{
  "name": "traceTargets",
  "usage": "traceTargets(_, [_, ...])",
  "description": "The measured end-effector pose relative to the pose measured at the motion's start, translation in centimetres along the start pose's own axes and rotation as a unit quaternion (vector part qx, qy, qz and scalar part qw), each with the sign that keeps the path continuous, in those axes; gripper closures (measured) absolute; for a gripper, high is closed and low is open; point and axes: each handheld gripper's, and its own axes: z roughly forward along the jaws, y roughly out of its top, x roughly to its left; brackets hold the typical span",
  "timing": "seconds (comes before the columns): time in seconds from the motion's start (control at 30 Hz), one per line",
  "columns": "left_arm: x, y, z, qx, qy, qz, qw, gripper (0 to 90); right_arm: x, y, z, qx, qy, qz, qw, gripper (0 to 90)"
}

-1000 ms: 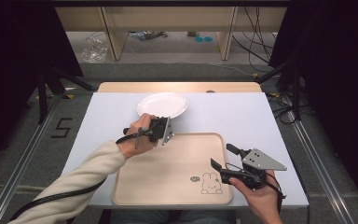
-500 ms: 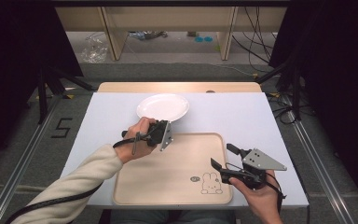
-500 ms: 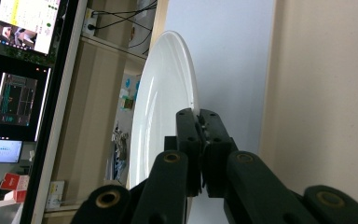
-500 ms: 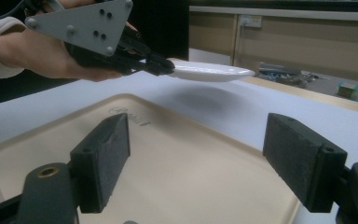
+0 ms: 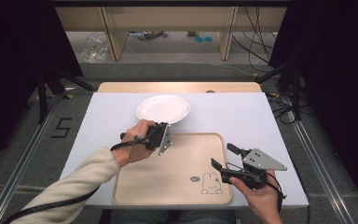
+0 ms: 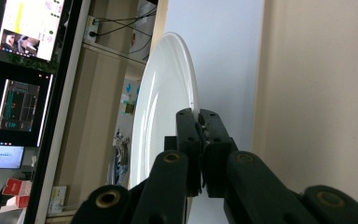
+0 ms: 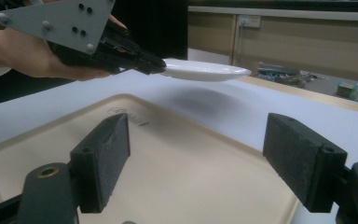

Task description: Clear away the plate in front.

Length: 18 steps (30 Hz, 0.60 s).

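Above the far edge of the tray (image 5: 168, 186), your left tool (image 5: 162, 136) is clamped tight on the near rim of the plate (image 5: 163, 108), and the right gripper view shows the plate (image 7: 205, 70) lifted clear of the white bench (image 5: 242, 116), casting a shadow beneath it. Your right tool (image 5: 224, 156) rests over the tray's near right corner, beside the rabbit drawing (image 5: 210, 183), its jaws spread wide with nothing between them.

The high view looks down over the table (image 5: 270, 116). Both gripper views sit low and close, sharing the white plate (image 6: 161, 107) and beige tray (image 7: 205, 158).
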Motion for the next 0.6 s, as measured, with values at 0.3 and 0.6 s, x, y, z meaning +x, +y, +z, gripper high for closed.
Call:
traceTargets(0.3, [-0.23,-0.06,-0.24,-0.004,0.0,0.001,1.0,87.9,-0.05,-0.01,0.0,-0.004,-0.002,-0.001,1.0,23.7])
traceTargets(0.6, [-0.74,0.09,-0.69,-0.022,-0.006,-0.011,0.9997,87.9,-0.14,0.02,-0.1,-0.006,-0.012,0.0,0.9999,23.7])
